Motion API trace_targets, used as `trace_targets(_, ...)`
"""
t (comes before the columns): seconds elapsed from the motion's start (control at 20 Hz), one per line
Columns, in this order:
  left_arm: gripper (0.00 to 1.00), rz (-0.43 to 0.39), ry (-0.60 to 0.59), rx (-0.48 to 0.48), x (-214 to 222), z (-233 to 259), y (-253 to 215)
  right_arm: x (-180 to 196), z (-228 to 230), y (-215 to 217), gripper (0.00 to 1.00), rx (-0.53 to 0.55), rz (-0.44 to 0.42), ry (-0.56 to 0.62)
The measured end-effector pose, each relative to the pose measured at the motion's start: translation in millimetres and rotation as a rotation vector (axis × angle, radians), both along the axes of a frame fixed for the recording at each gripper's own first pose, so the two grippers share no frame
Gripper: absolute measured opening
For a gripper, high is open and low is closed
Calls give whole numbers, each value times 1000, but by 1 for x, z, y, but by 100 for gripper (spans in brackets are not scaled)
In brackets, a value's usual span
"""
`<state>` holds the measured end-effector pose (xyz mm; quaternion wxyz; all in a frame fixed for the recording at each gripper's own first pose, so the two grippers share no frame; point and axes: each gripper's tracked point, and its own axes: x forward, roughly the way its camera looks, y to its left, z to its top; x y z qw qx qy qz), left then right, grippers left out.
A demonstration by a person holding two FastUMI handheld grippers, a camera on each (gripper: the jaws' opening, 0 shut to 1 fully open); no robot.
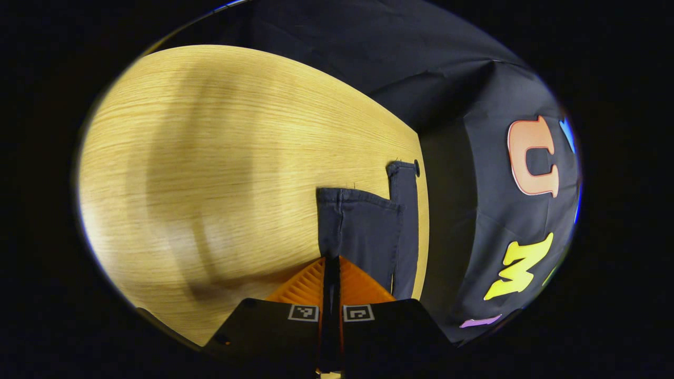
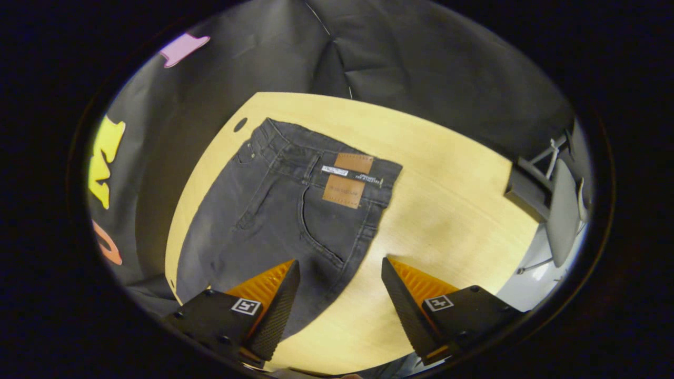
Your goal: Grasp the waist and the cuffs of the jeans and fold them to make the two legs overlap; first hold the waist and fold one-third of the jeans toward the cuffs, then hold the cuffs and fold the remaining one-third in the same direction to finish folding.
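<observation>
Dark grey jeans (image 2: 274, 210) lie flat on the wooden table (image 2: 447, 210). Their waist (image 2: 295, 145), with a brown leather patch (image 2: 347, 181), lies at the far end in the right gripper view. My right gripper (image 2: 339, 262) hovers open above the near thigh edge, nothing between its fingers. In the left gripper view two cuffs show, a near cuff (image 1: 358, 197) and a second one offset behind it (image 1: 403, 168), close to the table's right edge. My left gripper (image 1: 330, 263) is shut, with the leg fabric (image 1: 363, 237) running into its tips.
Bare wood (image 1: 210, 158) stretches left of the cuffs. A small dark hole (image 2: 240, 125) marks the table near the waist. A grey chair-like frame (image 2: 558, 210) stands beyond the table's right side. Black cloth walls surround the table.
</observation>
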<state>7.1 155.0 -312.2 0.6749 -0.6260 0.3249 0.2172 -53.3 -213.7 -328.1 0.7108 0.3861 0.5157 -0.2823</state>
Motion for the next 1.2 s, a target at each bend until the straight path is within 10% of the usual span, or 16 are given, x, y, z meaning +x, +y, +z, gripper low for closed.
trace_targets(0.15, 3, 21, -1, -6, 1, -1, 0, 9, -5, -5, 83, -40, 20, -10)
trace_targets(0.35, 3, 34, 3, 0, 0, -1, 0, 9, -10, -14, 2, -31, -74, -34)
trace_targets(1.2, 3, 142, -109, 20, 7, 122, 27, 92, 109, -7, 1, 59, -82, -412)
